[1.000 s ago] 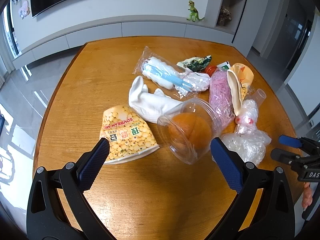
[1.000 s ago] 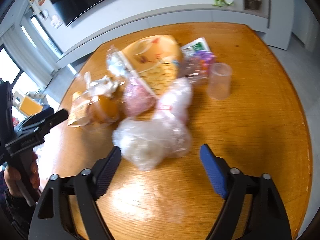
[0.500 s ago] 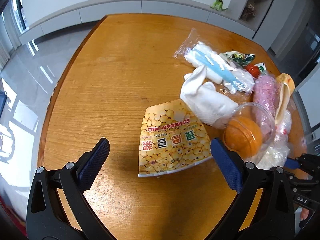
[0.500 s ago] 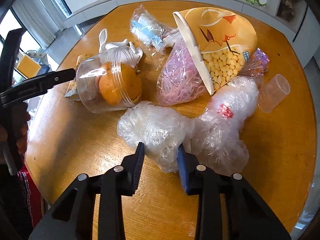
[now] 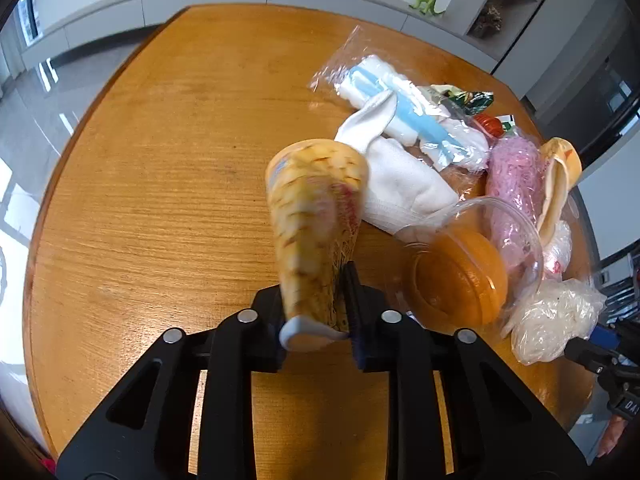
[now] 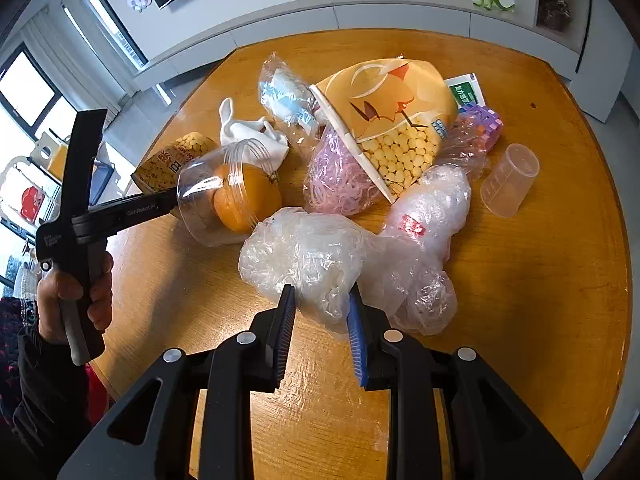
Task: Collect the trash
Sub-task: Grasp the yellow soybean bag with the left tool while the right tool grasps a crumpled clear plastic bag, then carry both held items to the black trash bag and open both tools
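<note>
My left gripper [image 5: 316, 292] has its jaws closing, and the pads press on a crushed yellow soybean-milk cup [image 5: 316, 216]. The cup stands tilted up from the wooden table [image 5: 160, 160]. In the right wrist view the same cup [image 6: 176, 160] shows behind a clear jar holding an orange [image 6: 232, 196]. A crumpled clear plastic bag [image 6: 304, 252] is pinched at its near edge by my right gripper [image 6: 320, 296]. That bag [image 5: 556, 320] lies at the right edge of the left wrist view.
A trash pile fills the table's right half: white cloth [image 5: 404, 188], bagged blue-and-white item [image 5: 400, 108], pink shreds bag [image 6: 340, 176], flattened orange paper cup [image 6: 392, 116], second plastic wad [image 6: 428, 208], small clear cup [image 6: 510, 180]. A hand [image 6: 76, 292] holds the left gripper.
My left gripper came down over the soybean-milk cup and closed on it, tipping it up. My right gripper closed on the plastic bag's near edge.
</note>
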Motion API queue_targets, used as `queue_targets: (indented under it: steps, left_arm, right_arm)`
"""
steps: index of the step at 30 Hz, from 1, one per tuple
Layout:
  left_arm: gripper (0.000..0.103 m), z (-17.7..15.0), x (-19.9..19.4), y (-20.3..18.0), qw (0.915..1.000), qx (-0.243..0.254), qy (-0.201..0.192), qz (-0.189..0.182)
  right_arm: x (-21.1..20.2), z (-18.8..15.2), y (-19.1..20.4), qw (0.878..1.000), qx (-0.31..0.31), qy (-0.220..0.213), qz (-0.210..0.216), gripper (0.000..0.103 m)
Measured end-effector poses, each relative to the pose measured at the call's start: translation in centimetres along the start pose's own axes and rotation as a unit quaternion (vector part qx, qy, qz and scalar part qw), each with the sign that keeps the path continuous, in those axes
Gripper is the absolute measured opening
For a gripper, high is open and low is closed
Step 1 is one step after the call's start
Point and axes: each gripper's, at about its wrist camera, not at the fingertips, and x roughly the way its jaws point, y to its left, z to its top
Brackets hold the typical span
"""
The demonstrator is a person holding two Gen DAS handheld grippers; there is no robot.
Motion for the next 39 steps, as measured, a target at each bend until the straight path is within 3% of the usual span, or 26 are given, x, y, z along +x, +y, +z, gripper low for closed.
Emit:
queue_targets:
  steps: [6,13,18,23,28,32,39]
  left_arm:
    - [0.019,-2.8,-6.0,-1.0,0.9927,0.033,-0.094,0.068]
    - [0.019,-3.6,-11.4,-5.8,0.9855,0.097,-0.134,0.039]
    - [0.019,-5.6,-13.7,-13.8,0.9735,0.164,-0.159,-0.002]
    - [0.019,-7.9,-13.6,-22.1,0.9595,0.228,-0.157,-0.049]
    - [0.019,-11.0,-13.0,-30.5,0.9395,0.293,-0.148,-0.097]
    - [0.019,-13.9,-12.6,-37.3,0.9186,0.346,-0.135,-0.136]
    - [0.02,-20.8,-11.3,-48.7,0.8715,0.439,-0.095,-0.197]
  right_arm:
    - [-2.8,-2.1,-0.4,1.0,0.005,-0.021,0.006,0.027]
    - [-5.6,-4.2,-1.7,0.998,0.023,-0.058,0.001,0.027]
    - [-9.6,-7.8,-4.8,0.995,0.056,-0.085,-0.026,0.027]
    - [-13.0,-12.2,-9.0,0.987,0.103,-0.104,-0.063,0.027]
    - [-16.0,-17.4,-13.9,0.973,0.169,-0.12,-0.099,0.027]
    - [-18.4,-22.3,-17.5,0.957,0.223,-0.132,-0.129,0.027]
    - [-21.9,-32.3,-22.5,0.915,0.332,-0.146,-0.176,0.027]
